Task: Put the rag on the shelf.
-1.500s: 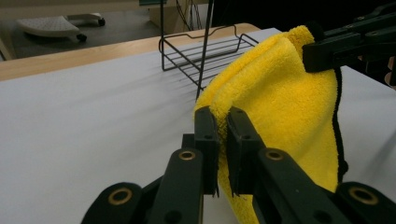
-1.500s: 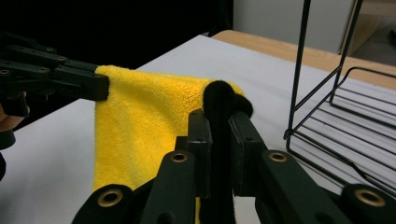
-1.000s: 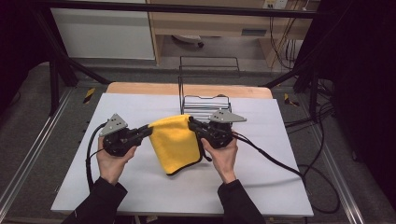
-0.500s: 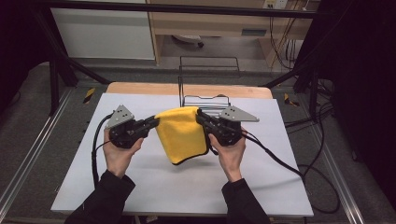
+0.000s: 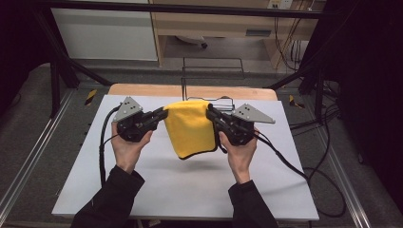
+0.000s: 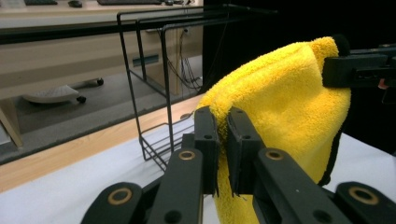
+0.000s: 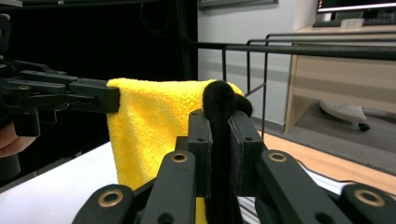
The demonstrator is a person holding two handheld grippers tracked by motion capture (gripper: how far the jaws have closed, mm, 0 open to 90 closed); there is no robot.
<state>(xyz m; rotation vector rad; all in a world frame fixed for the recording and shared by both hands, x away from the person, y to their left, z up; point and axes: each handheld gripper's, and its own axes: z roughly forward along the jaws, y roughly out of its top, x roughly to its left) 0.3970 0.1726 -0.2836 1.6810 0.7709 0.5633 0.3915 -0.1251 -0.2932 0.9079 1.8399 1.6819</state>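
Cloth (image 5: 191, 129) — yellow, unlabelled, both grippers' fingers (image 6: 205, 135) clamped on its top corners, above table (image 5: 142, 190).

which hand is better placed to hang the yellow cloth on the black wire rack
Neither alone: left hand-held gripper and right hand-held gripper each clamp a top corner of the yellow cloth, level, just short of the wire rack.

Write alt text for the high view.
Two hand-held grippers, left and right, hold a folded yellow cloth by its top corners above a white table. A black wire rack stands behind.
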